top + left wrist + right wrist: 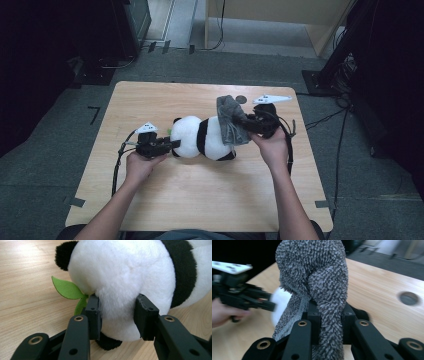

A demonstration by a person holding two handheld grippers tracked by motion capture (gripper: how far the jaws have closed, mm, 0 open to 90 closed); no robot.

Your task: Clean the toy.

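A black-and-white plush panda (202, 138) lies on its side across the middle of the wooden table (165, 100). My left gripper (172, 145) is shut on the panda's white head (117, 282), its pads (93, 312) pressed into the fur beside a green felt leaf (66, 288). My right gripper (246, 125) is shut on a grey shaggy cloth (230, 120), which drapes over the panda's rear end. In the right gripper view the cloth (317, 277) rises in a fold from between the jaws, and the left gripper (268, 305) shows farther off.
A round cable hole (241, 99) is set in the table near the far edge, just behind the cloth. Cables trail from both grippers. Dark stands and cables crowd the floor around the table.
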